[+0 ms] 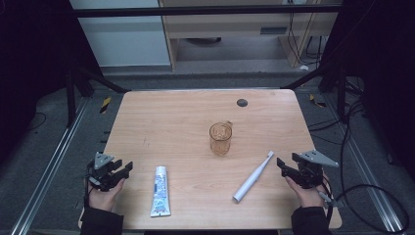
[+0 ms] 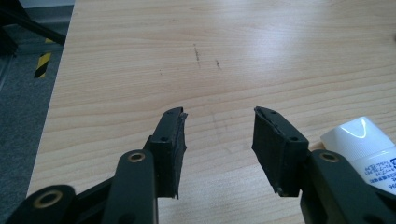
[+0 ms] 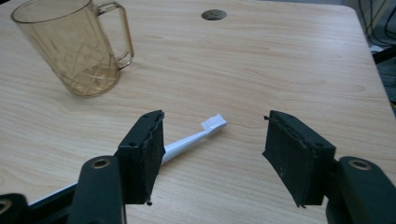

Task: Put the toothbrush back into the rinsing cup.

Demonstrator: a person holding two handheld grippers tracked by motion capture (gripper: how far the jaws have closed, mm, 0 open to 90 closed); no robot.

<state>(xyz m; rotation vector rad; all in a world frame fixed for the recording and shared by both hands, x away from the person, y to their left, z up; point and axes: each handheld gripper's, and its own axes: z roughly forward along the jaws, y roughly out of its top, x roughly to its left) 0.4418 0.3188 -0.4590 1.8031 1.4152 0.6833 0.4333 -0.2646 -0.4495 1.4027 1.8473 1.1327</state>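
Right gripper (image 1: 284,167) | your jaws gape, holding nothing | white plastic toothbrush (image 1: 253,177) lies ungrasped beside it | pickup pending

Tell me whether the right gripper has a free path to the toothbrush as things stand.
Probably yes. The right gripper sits open just beside the toothbrush, which lies flat on bare table. Nothing stands between them; the cup is farther back and the toothpaste tube is off toward the other hand.
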